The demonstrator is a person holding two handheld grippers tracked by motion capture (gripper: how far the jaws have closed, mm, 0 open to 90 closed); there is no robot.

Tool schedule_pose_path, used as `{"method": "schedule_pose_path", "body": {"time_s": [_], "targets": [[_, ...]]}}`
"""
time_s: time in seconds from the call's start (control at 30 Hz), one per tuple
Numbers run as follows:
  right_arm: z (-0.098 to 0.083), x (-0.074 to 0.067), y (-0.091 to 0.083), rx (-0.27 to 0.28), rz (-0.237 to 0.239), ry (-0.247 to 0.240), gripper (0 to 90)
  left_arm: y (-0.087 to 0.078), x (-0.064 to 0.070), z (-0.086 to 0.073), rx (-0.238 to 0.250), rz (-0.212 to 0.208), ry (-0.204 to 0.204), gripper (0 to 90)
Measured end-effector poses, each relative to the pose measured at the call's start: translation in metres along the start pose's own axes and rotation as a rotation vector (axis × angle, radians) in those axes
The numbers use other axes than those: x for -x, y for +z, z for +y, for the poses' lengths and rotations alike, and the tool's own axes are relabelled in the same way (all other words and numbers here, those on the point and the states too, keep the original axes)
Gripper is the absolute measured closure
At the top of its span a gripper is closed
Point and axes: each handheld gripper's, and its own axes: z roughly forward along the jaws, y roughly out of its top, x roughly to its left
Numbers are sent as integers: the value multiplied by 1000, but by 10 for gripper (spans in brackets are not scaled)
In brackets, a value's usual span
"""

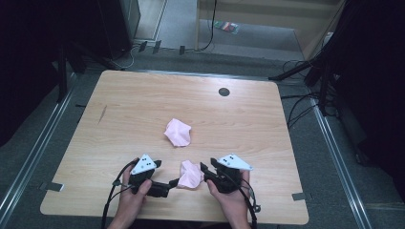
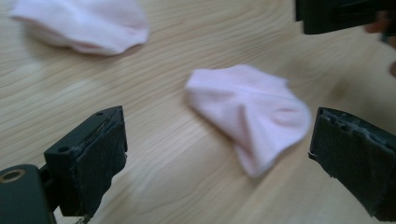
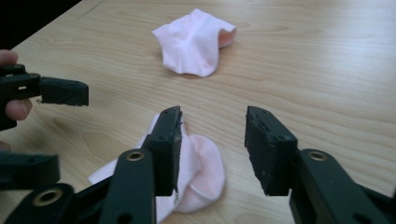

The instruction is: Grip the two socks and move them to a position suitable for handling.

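Two small pink socks lie crumpled on the wooden table [image 1: 119,105]. One sock [image 1: 177,132] rests near the table's middle. The other sock [image 1: 190,174] lies close to the front edge, between my two grippers. My left gripper [image 1: 173,183] points at it from the left, its jaws wide open, and this near sock [image 2: 252,112] lies just ahead of them. My right gripper [image 1: 204,169] sits at its right side, open. In the right gripper view the near sock [image 3: 201,172] lies partly behind one jaw of the right gripper [image 3: 214,126], and the far sock [image 3: 194,42] is beyond.
A dark round grommet [image 1: 224,91] sits near the table's far edge. Cables and stand legs [image 1: 305,71] crowd the floor at the right. The left gripper [image 3: 56,91] shows at the left of the right gripper view, a fingertip beside it.
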Motion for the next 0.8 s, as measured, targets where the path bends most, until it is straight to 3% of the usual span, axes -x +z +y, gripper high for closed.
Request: {"method": "schedule_pose_path", "body": {"time_s": [0.03, 0.1, 0.23, 0.33, 0.47, 0.63, 0.7, 0.73, 0.77, 0.8], "targets": [[0, 3, -1, -10, 3, 17, 603, 2, 4, 1, 4, -18, 8, 40], [0, 9, -2, -19, 0, 47, 610, 11, 16, 4, -12, -9, 47, 41], [-5, 15, 2, -46, -10, 74, 626, 29, 40, 4, -45, 6, 151, 169], [-9, 16, 5, -67, -26, 72, 650, 38, 54, 0, -70, 34, 229, 267], [-10, 18, 7, -72, -24, 77, 660, 49, 61, -4, -126, 103, 271, 376], [-14, 17, 10, -96, -14, 68, 661, 52, 63, -3, -149, 159, 262, 525], [-14, 16, 12, -103, -18, 66, 663, 50, 59, -3, -134, 138, 215, 632], [-14, 16, 12, -101, -17, 63, 665, 47, 51, -2, -125, 94, 152, 714], [-14, 16, 12, -101, -17, 63, 665, 47, 51, -2, -125, 94, 152, 768], [-14, 16, 11, -96, -20, 62, 669, 44, 45, -2, -111, 65, 108, 794]]}}
